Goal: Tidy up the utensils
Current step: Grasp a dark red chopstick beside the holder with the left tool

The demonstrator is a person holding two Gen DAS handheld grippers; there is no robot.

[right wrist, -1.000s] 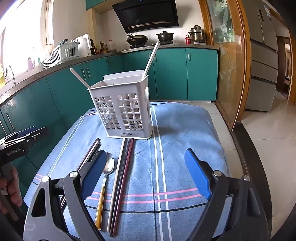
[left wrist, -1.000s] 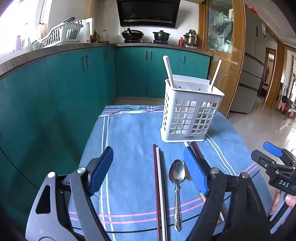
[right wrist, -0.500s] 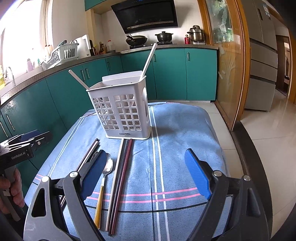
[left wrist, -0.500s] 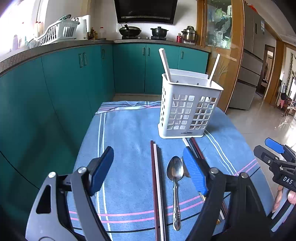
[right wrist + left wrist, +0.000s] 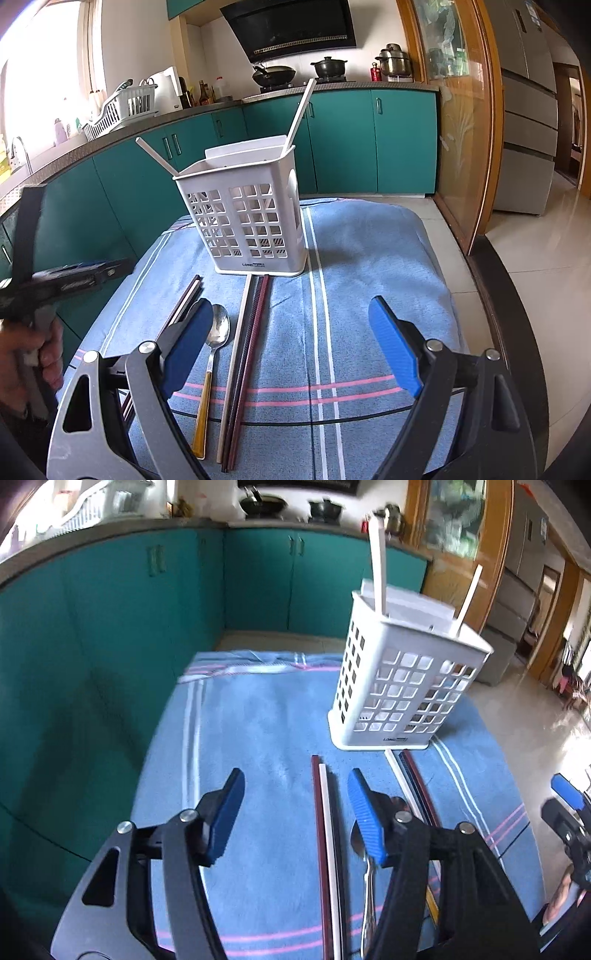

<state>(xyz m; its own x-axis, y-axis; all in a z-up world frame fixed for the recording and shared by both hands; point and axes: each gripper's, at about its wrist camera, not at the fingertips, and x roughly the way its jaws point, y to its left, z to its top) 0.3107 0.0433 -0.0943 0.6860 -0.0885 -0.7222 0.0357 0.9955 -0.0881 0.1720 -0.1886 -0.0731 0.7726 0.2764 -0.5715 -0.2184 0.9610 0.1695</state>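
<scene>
White plastic lattice utensil basket (image 5: 255, 225) stands upright on the worktop's blue striped towel (image 5: 369, 258), two white sticks (image 5: 301, 110) leaning out of its top. Before it lie a gold-handled steel spoon (image 5: 212, 354), bowl toward the basket, and dark red and white chopsticks (image 5: 243, 350), long axes running from the basket toward the cameras. Left tool (image 5: 295, 812) and right tool (image 5: 291, 347) both hover open-jawed, gripping nothing
</scene>
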